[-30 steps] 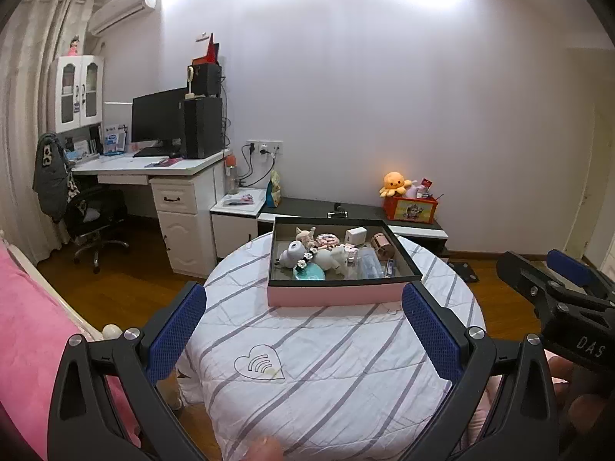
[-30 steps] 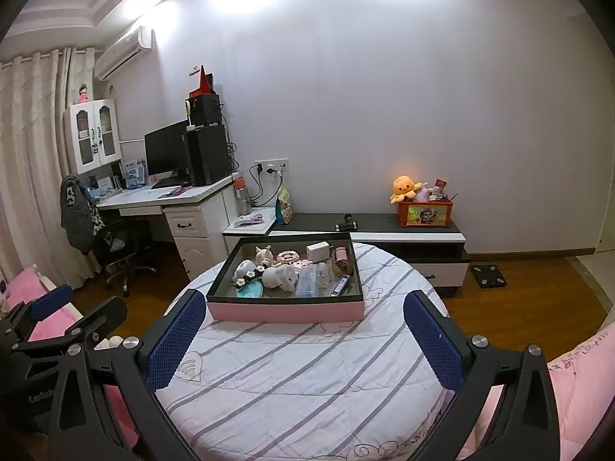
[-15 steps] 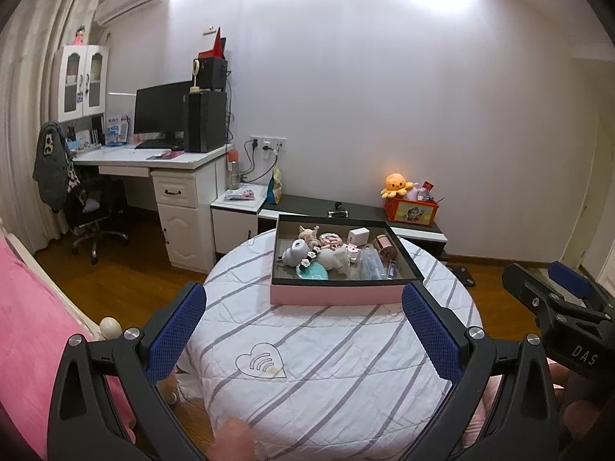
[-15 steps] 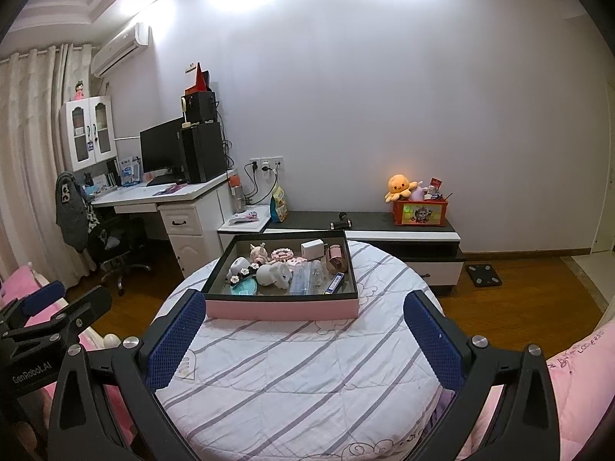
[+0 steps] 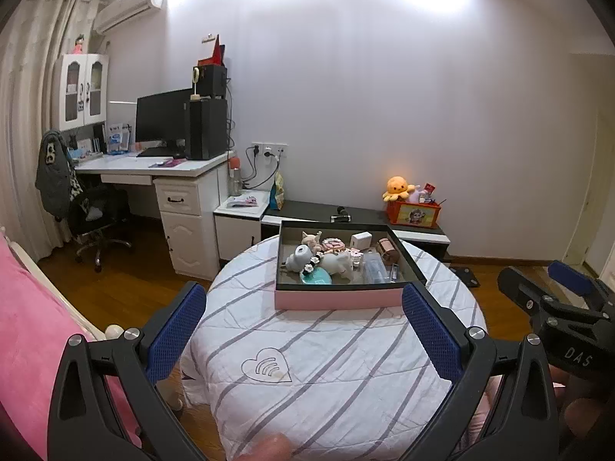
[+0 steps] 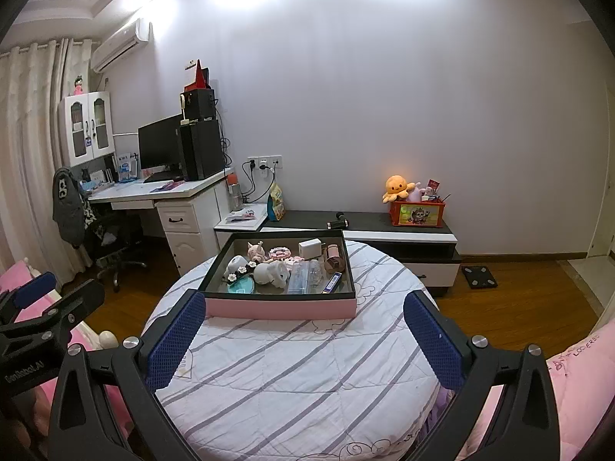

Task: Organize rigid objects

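A pink-sided box (image 5: pixel 334 300) with a dark inside stands at the far part of a round table with a striped white cover (image 5: pixel 334 361). It also shows in the right wrist view (image 6: pixel 280 307). In it lie several small things: a white charger cube (image 5: pixel 361 239), a white animal figure (image 6: pixel 271 273), a clear case (image 6: pixel 303 276) and a teal disc (image 5: pixel 316 278). My left gripper (image 5: pixel 303 330) is open and empty, held short of the box. My right gripper (image 6: pixel 303 336) is open and empty, also short of the box.
A white desk with a monitor (image 5: pixel 161 123) and an office chair (image 5: pixel 92 215) stand at the left. A low black-and-white cabinet (image 6: pixel 399 230) behind the table carries an orange toy bin (image 6: pixel 417 213). Pink bedding (image 5: pixel 30 338) lies at the left and right edges.
Both grippers have shifted slightly, and the box sits a little lower and closer in both views. Both grippers stay open and empty.
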